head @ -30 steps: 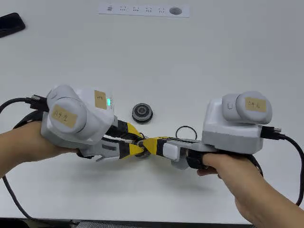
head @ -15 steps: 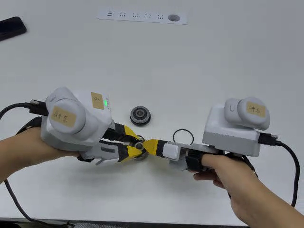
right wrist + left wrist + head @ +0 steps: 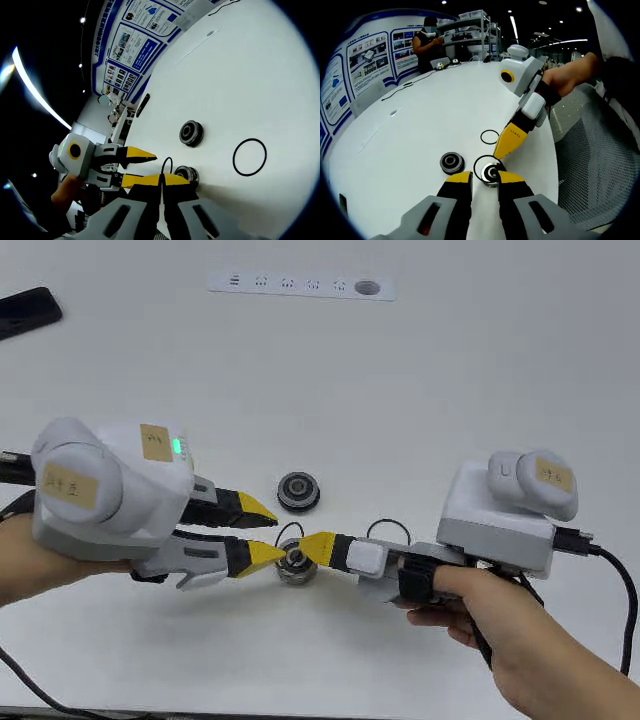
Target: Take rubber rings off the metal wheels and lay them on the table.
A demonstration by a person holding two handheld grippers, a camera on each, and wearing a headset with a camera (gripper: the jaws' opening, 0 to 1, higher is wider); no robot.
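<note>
Right gripper [image 3: 312,544] closed tight, yellow jaws pressed together on the edge of a rubber ring [image 3: 166,163]. Ring seen as a thin black loop standing up from the jaw tips in the right gripper view, and as a loose circle around the top of the near wheel [image 3: 491,174] in the left gripper view. Not seated snugly on the wheel, not flat on the bench [image 3: 450,390] either. Near wheel sat on the bench right under the meeting jaw tips, front centre in the head view.

Left gripper [image 3: 267,531] held with jaws parted a moderate way, gripping nothing. Lower yellow tip just beside the near wheel, upper tip above and clear of it. Could not tell whether the lower tip touched.

Second wheel [image 3: 298,490] lay on the bench just beyond the near one, apart from both grippers. Could not tell whether it carried a ring. Loose ring [image 3: 388,530] lay flat on the bench, close beside the right gripper's jaw, clear of both wheels.

White power strip [image 3: 300,284] lay along the far side of the bench, dark phone [image 3: 25,310] at the far left.
</note>
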